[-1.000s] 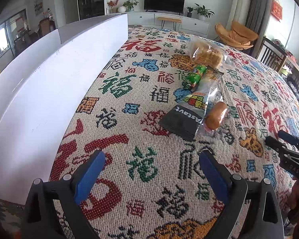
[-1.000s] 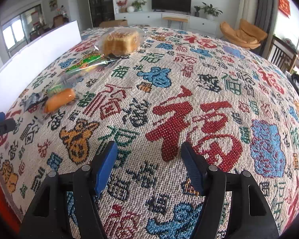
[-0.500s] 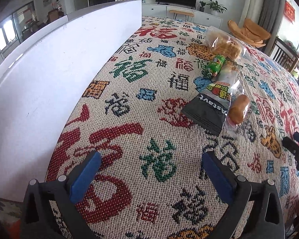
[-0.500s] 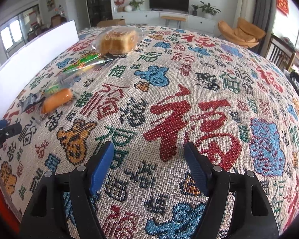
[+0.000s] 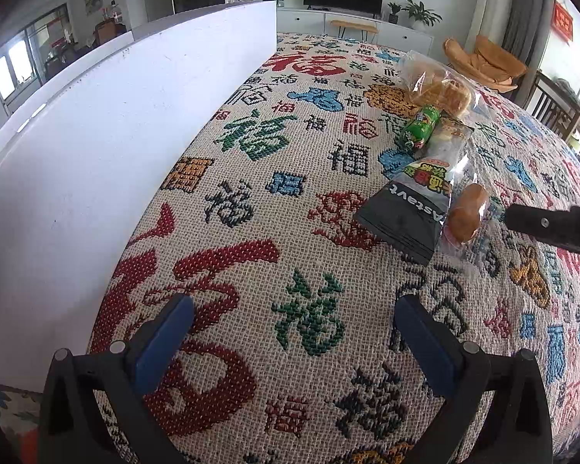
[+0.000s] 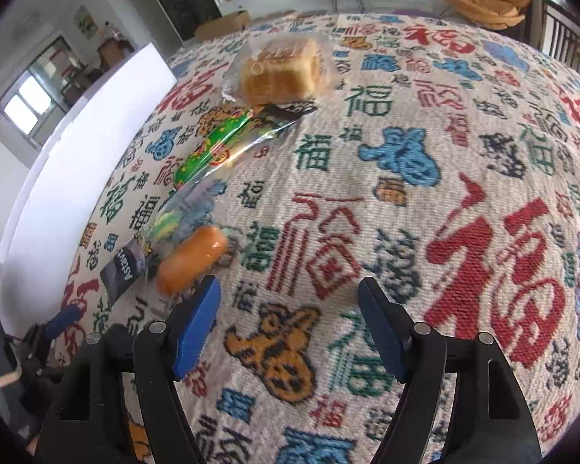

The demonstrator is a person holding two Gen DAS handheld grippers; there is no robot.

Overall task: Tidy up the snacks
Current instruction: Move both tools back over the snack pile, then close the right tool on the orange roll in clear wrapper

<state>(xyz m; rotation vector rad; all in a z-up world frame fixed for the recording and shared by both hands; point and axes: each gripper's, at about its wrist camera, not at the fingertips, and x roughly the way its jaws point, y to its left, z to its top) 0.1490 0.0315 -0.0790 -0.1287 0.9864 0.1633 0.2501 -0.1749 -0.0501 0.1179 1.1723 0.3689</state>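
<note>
Several snacks lie in a row on the patterned tablecloth: a wrapped bread loaf, a green packet, a black-ended packet and an orange roll in clear wrap. My left gripper is open over bare cloth, well short of the black-ended packet. The jaws of my right gripper are opening with nothing between them. Its left fingertip is just below the orange roll. In the left wrist view one of its fingers reaches in from the right beside the roll.
A tall white box wall runs along the left side of the table. In the right wrist view my left gripper shows at the lower left edge. Chairs, a cabinet and a television stand beyond the far end of the table.
My right gripper has swung left towards the snacks and rolled, so the orange roll now lies just off its left fingertip. Both pairs of jaws stand wider. The left gripper has hardly moved.
</note>
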